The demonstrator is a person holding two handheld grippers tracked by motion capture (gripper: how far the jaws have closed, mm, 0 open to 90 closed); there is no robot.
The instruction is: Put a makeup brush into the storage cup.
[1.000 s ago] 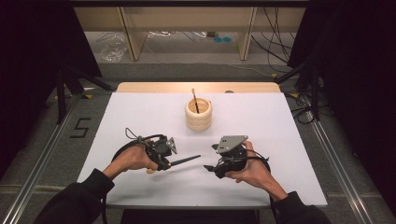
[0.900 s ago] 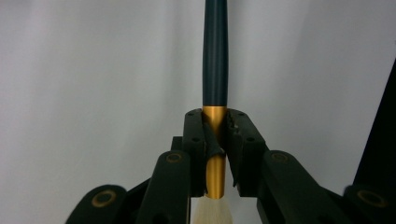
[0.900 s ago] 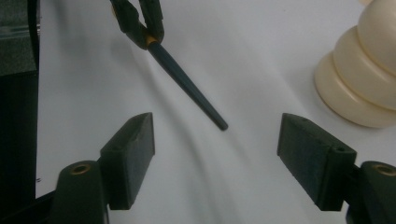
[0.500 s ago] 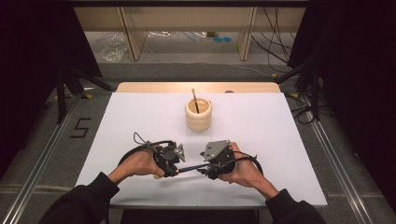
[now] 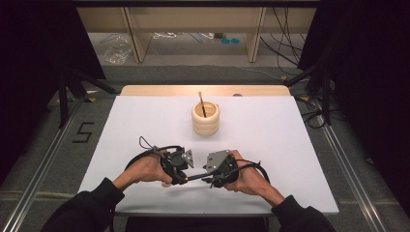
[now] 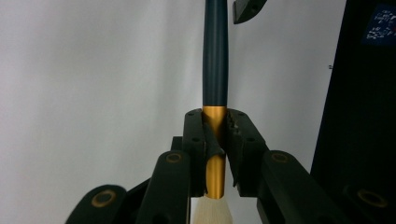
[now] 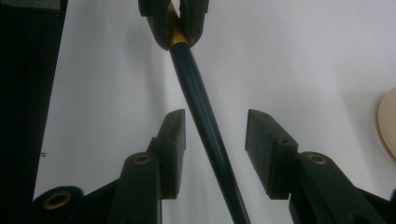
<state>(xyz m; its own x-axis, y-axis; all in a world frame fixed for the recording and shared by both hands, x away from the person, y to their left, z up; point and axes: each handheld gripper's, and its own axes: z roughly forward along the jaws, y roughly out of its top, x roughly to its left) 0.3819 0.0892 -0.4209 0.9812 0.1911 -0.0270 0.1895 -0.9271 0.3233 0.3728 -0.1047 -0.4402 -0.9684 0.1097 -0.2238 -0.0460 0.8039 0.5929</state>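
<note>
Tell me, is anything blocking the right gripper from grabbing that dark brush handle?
Nothing visible. The brush handle already lies between the right gripper's jaws, which have just been closing but don't press it yet. The left gripper clamps the gold ferrule farther along.

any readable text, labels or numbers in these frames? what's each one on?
"5": dark mark on the grey floor left of the table, high view.
Blue label with white print on a black surface, top right of the left gripper view: too small and blurred to read.
Nothing legible on the brush, the holder or either gripper.
</note>
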